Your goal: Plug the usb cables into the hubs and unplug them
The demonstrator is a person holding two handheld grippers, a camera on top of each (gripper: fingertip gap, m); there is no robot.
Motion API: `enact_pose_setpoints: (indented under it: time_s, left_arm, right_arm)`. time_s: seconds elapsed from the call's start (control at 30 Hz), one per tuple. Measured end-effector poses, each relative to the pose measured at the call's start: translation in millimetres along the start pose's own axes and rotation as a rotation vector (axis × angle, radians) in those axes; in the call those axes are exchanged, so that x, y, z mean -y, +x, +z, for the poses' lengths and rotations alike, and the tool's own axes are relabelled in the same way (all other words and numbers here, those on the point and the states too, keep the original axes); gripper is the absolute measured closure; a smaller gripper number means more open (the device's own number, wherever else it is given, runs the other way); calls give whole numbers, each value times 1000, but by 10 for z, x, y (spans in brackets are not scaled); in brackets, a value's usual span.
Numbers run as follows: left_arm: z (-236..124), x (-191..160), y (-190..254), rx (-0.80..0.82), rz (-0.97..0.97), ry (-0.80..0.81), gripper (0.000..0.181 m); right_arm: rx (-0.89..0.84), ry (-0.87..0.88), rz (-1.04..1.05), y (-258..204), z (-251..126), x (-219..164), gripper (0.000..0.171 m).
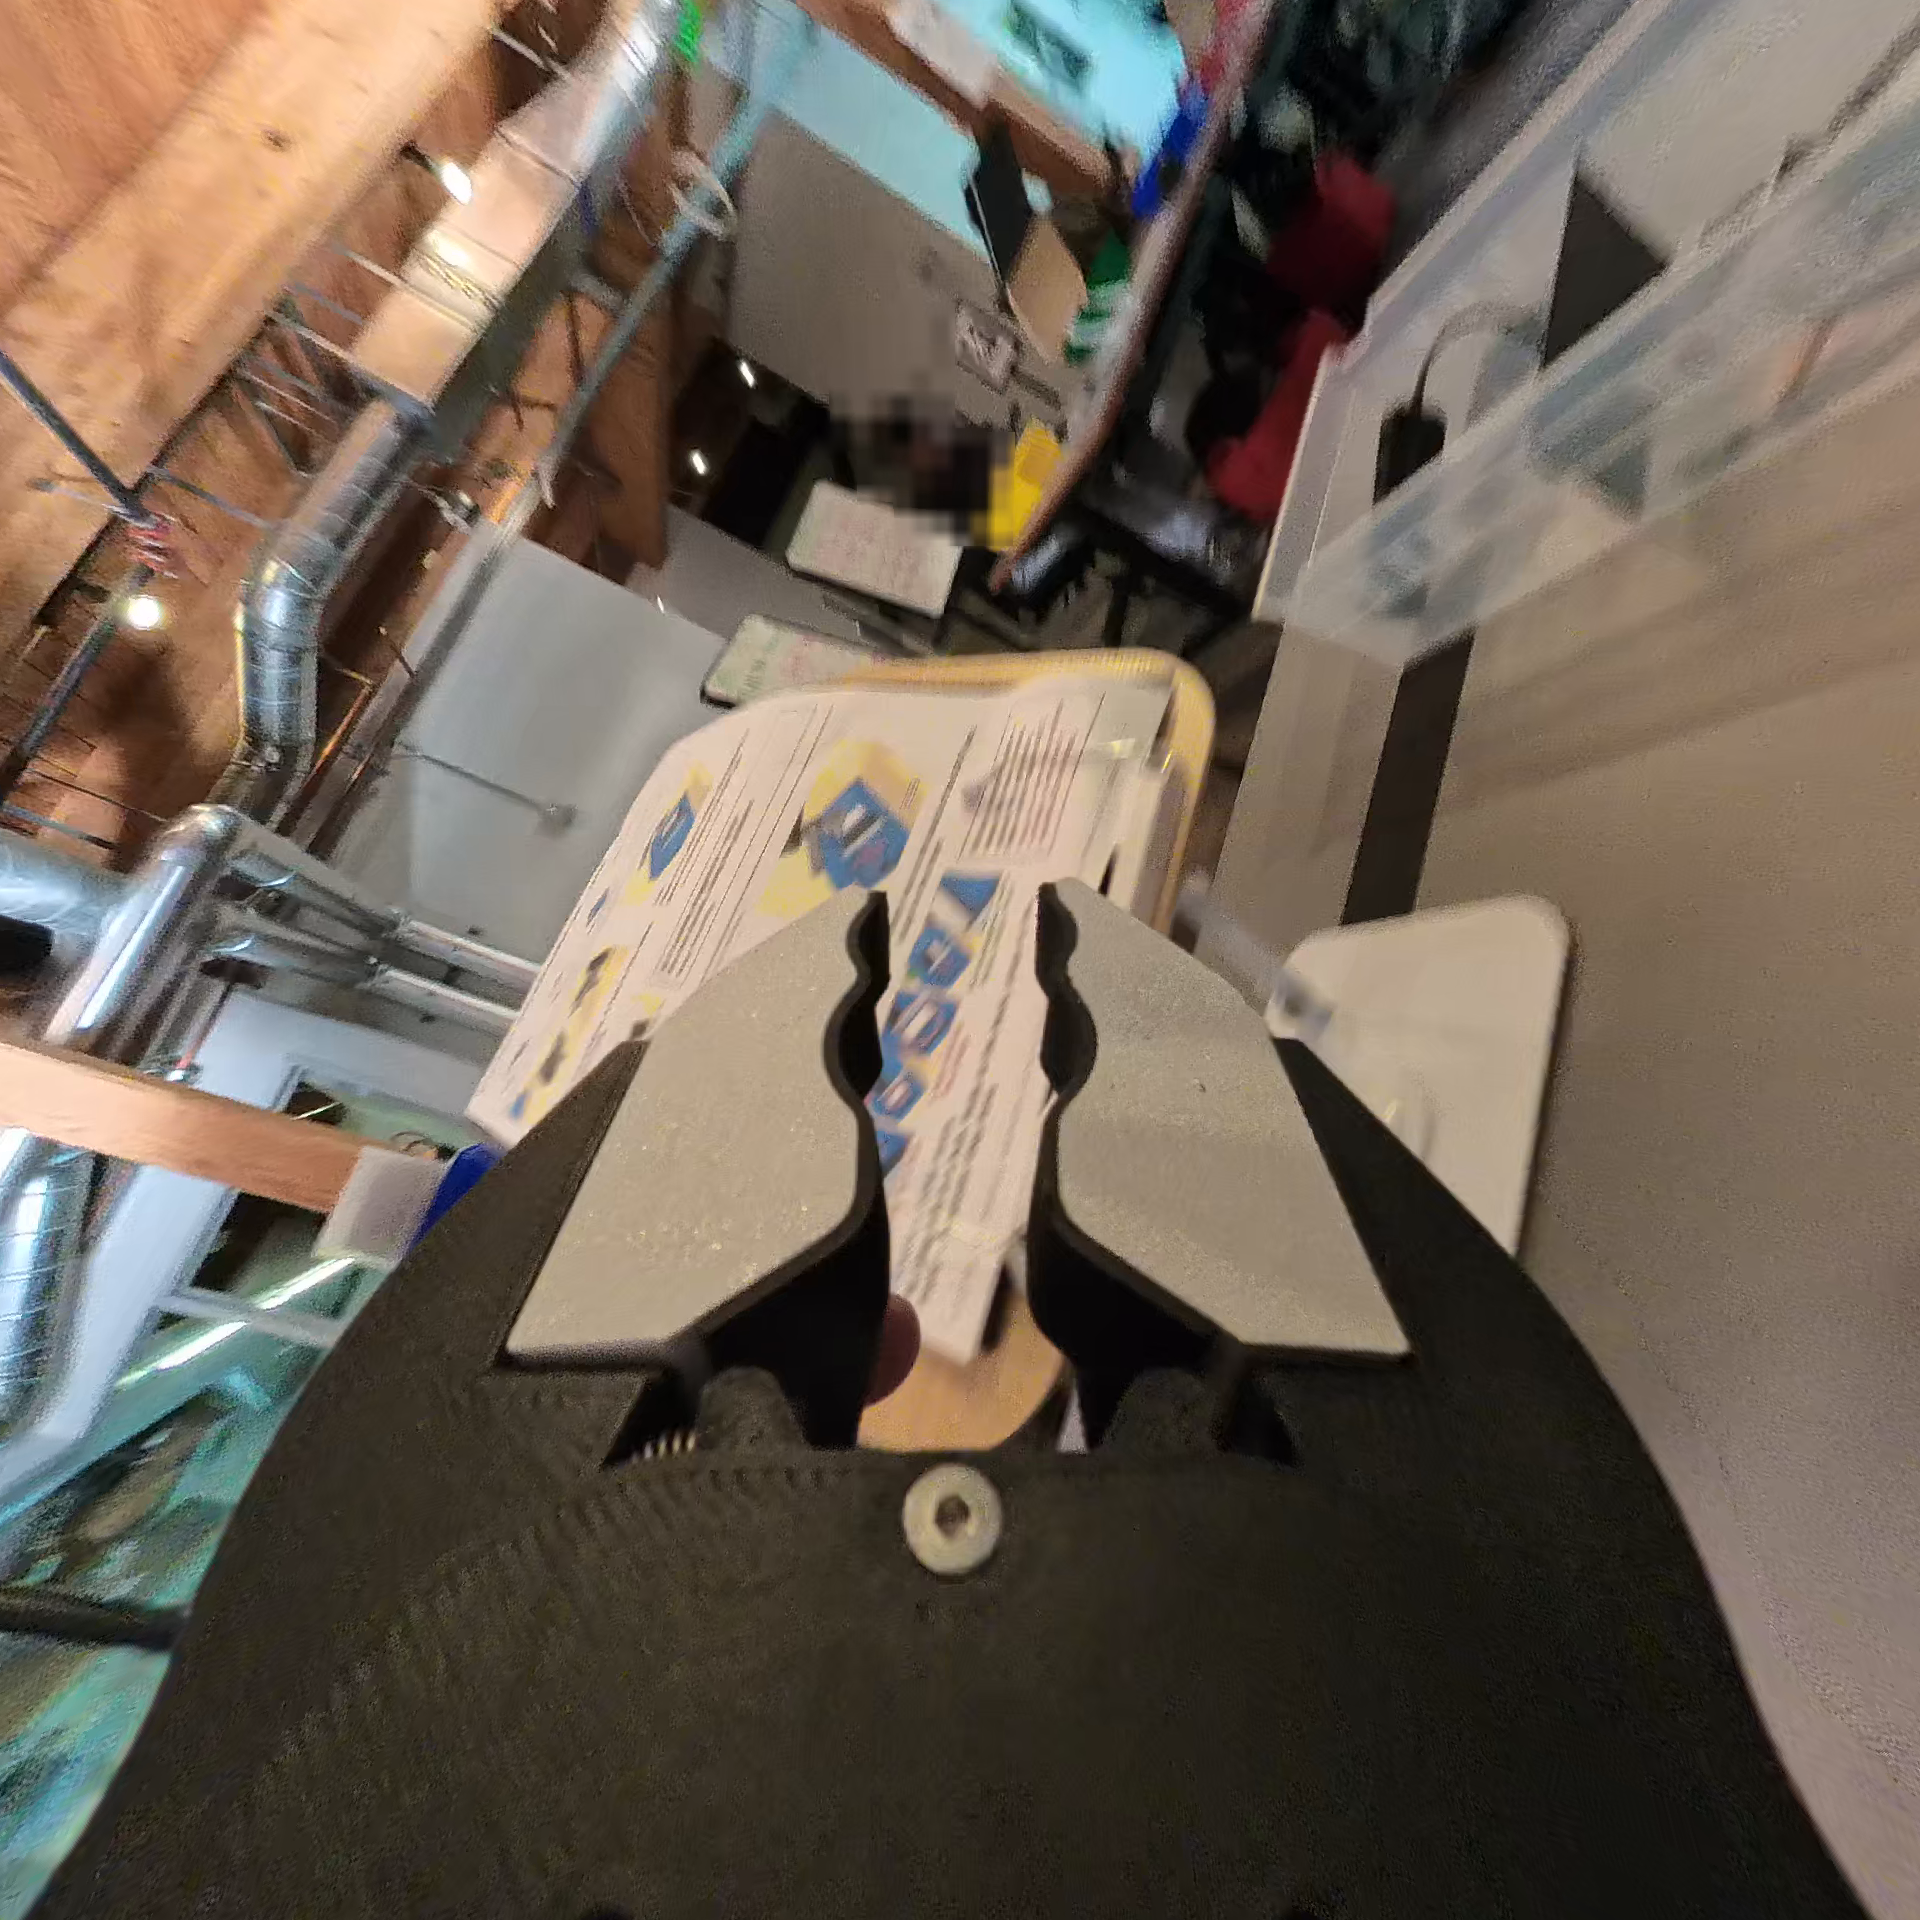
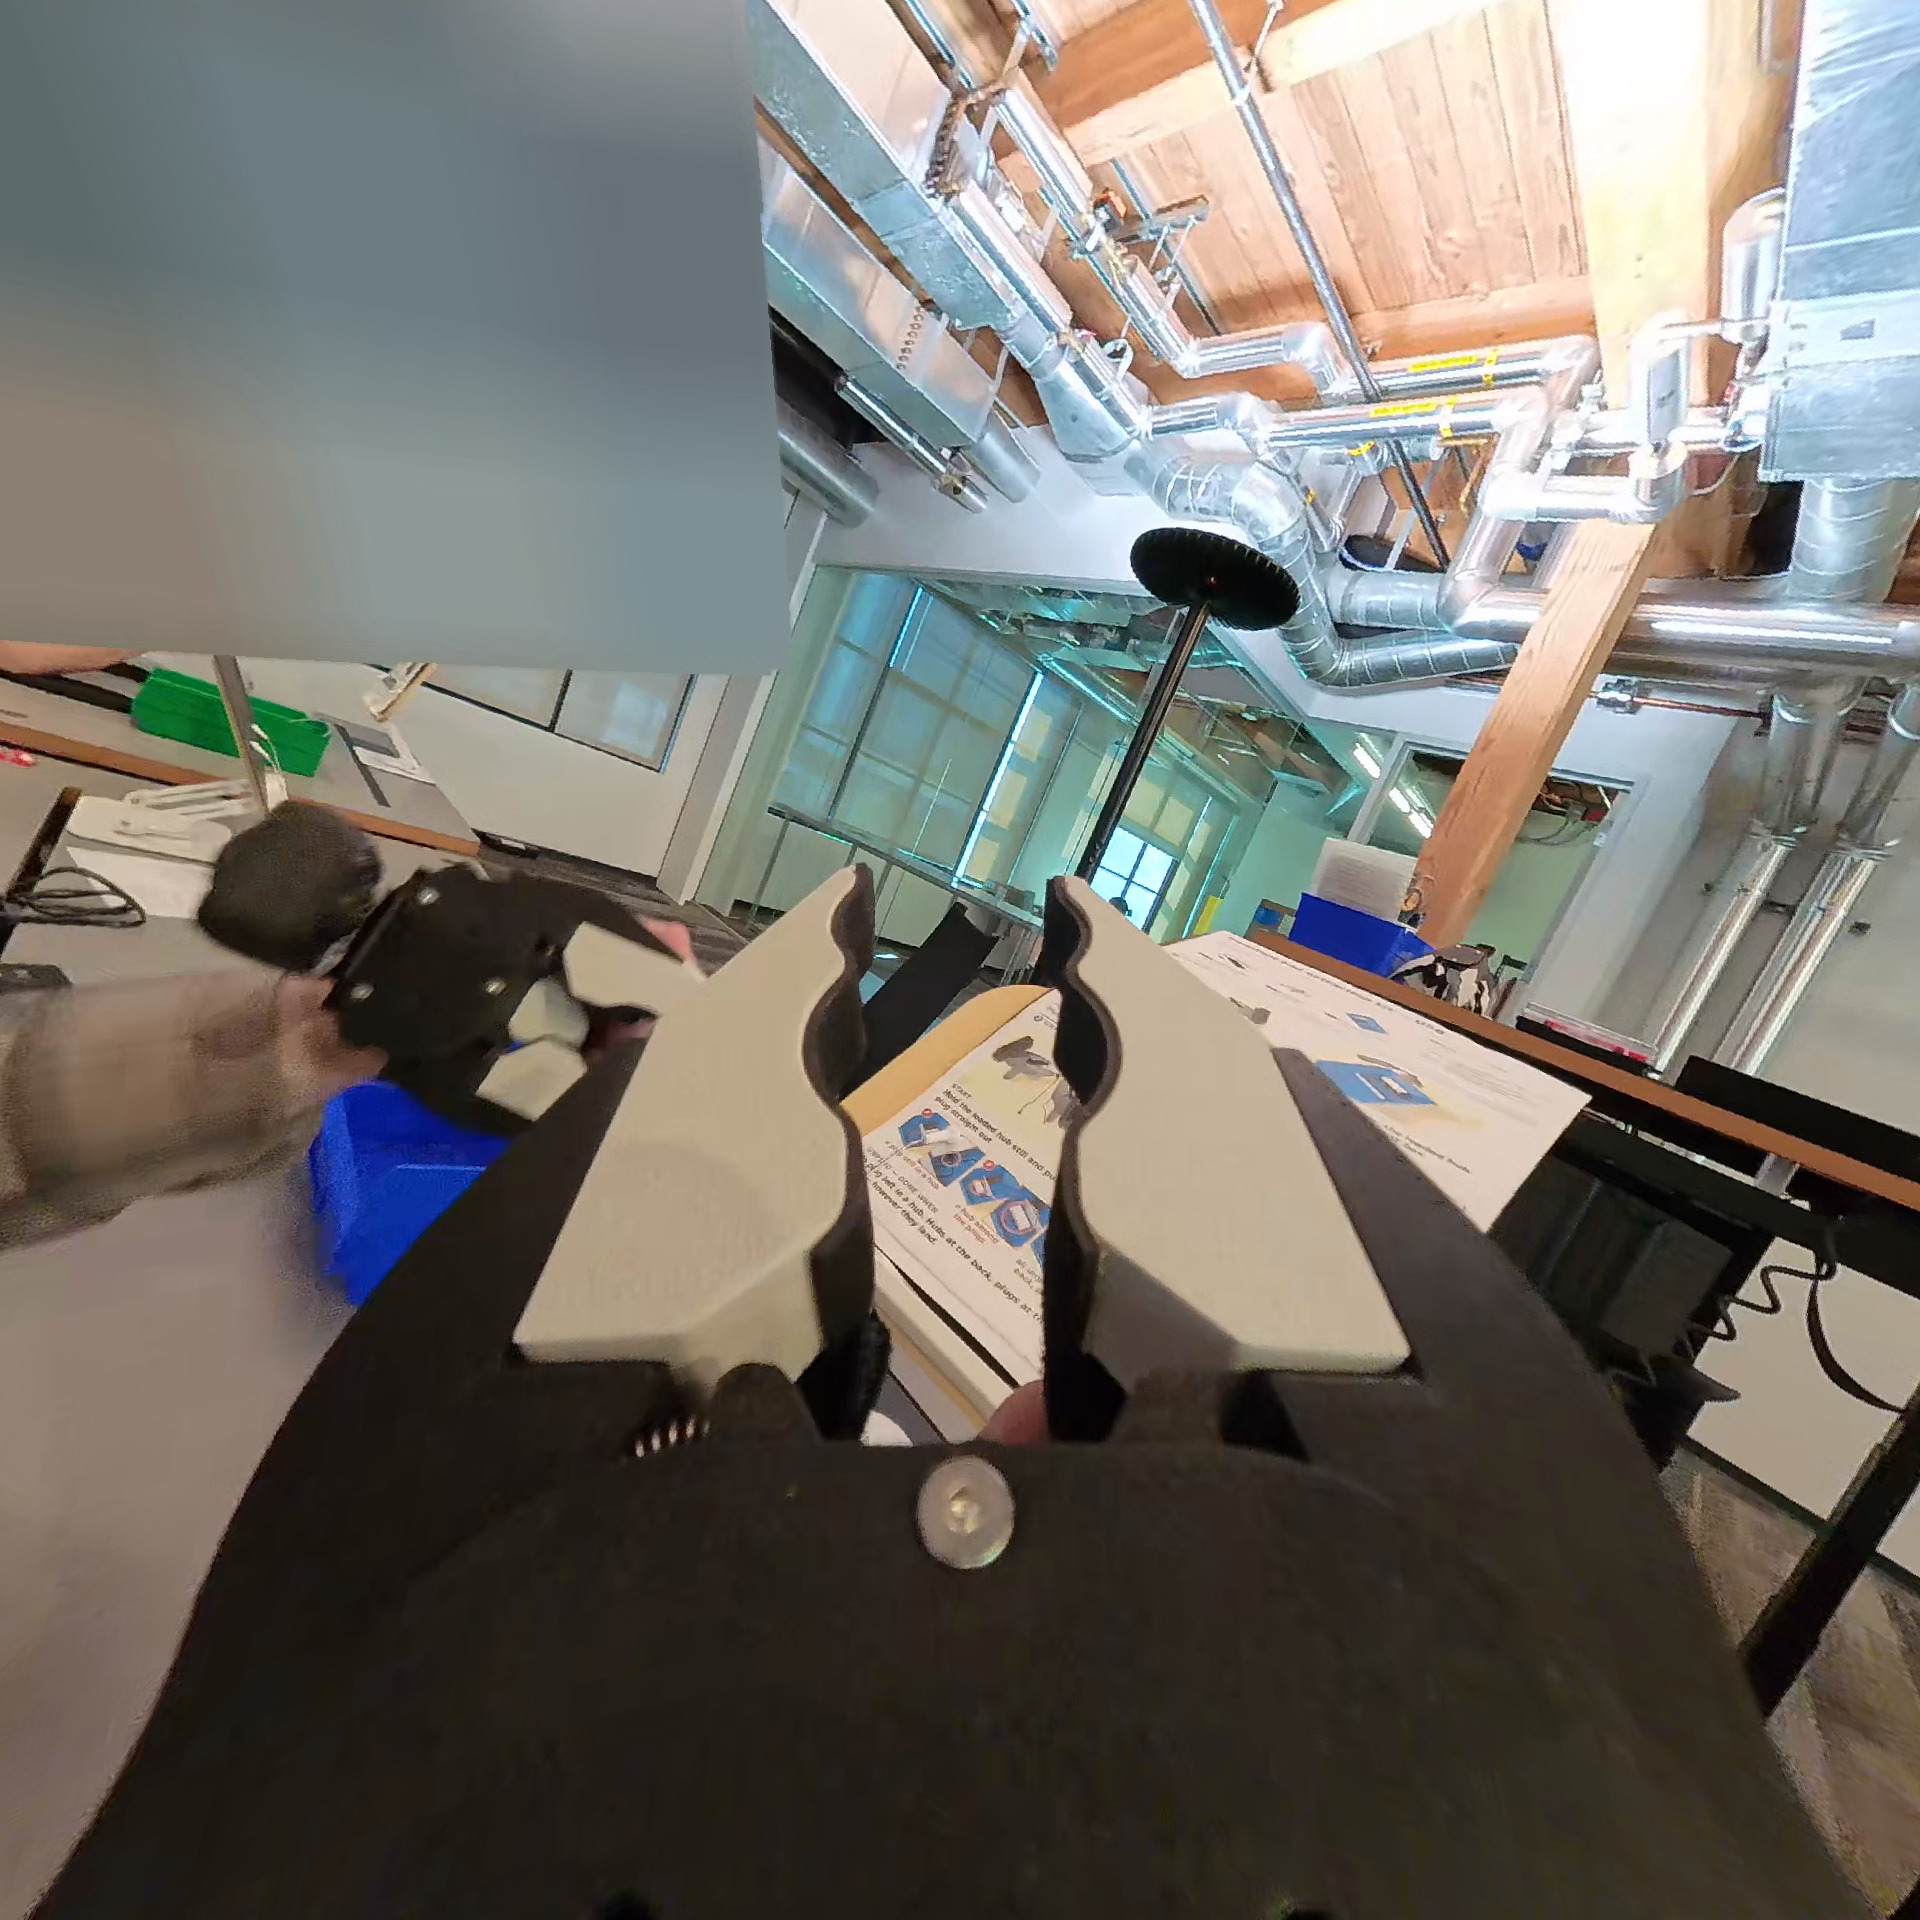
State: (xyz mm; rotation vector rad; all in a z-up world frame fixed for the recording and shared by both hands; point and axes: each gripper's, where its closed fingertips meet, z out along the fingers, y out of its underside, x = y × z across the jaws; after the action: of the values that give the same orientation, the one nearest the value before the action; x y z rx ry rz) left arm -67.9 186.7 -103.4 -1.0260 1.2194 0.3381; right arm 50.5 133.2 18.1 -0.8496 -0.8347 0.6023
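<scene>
No USB cable or hub shows in either view. My left gripper [image 1: 961,914] is open and empty, tilted sideways and held in the air in front of a printed instruction sheet [image 1: 831,883] on a wooden board. My right gripper [image 2: 956,904] is open and empty, raised above the table edge, pointing at another printed sheet [image 2: 977,1174] on a wooden board. The left gripper also shows in the right wrist view [image 2: 582,997] at the left, held by a sleeved arm, blurred by motion.
A blue bin [image 2: 384,1174] sits on the grey table [image 2: 125,1455] below the left gripper. A clear plastic box [image 1: 1621,416] and a white plate [image 1: 1455,1039] lie on the grey surface in the left wrist view. A black pole with a disc [image 2: 1210,577] stands behind. Green bins [image 2: 223,717] sit far left.
</scene>
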Motion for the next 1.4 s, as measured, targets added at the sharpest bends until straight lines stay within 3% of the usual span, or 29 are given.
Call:
enact_pose_setpoints:
  time_s: [0.1,0.23,0.37,0.57,0.83,1.0,1.4]
  left_arm:
    - [-133,-517,-287,-163,50,-165,148]
    - [-620,-1622,-590,-382,29,-466,142]
    - [-1145,-2615,-543,-699,5,-758,139]
    - [-1279,-3481,-100,-968,77,-898,132]
    - [-1131,-4031,238,-1132,100,-955,127]
    - [-1272,-4241,425,-1255,136,-1016,120]
    - [-1263,-4387,714,-1415,81,-1043,118]
  right_arm:
    - [-15,-6,0,67,-60,-26,140]
    - [-44,-33,-2,192,-122,-144,140]
    - [-42,-40,30,237,-124,-250,140]
    - [-4,-78,37,149,-20,-425,140]
    - [5,-123,53,171,-1,-644,139]
    - [-7,-143,83,239,-22,-774,139]
    - [3,-177,108,229,8,-951,139]
